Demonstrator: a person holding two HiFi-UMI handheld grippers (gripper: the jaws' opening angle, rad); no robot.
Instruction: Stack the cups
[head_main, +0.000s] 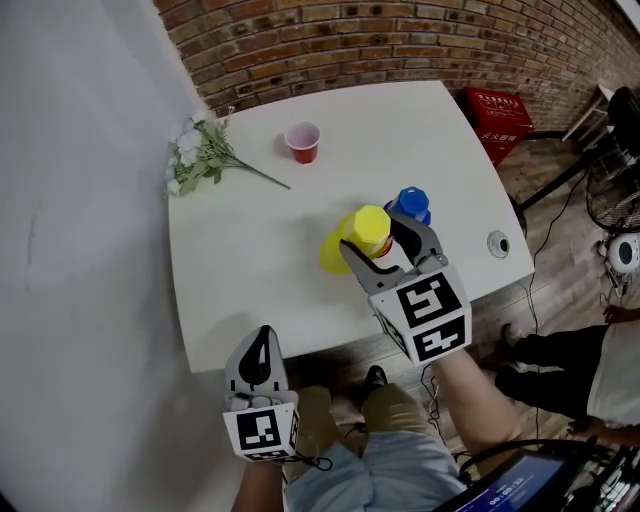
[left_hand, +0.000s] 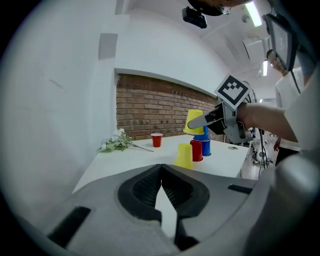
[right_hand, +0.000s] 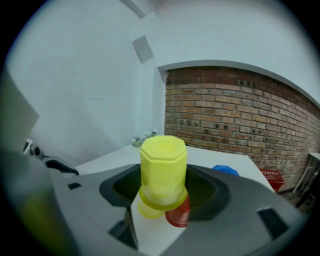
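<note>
Cups cluster toward the worktop's (head_main: 250, 270) right edge: a yellow cup on the worktop (head_main: 333, 254), a red cup beside it (left_hand: 196, 150) and a blue cup (head_main: 410, 203). Above them the right gripper (head_main: 378, 245) grasps an upside-down yellow cup (right_hand: 163, 170), clear of the surface. The left gripper (head_main: 264, 338) is clenched on nothing at the near edge. A lone red cup (head_main: 302, 142) stands near the far edge, with flowers (head_main: 200, 152) at the far left corner.

Yellow cup (right_hand: 162, 170) looks like smooth, kinda matt plastic, the white table (head_main: 250, 260) is smooth with low sheen, and the brick wall (head_main: 400, 40) is rough.
</note>
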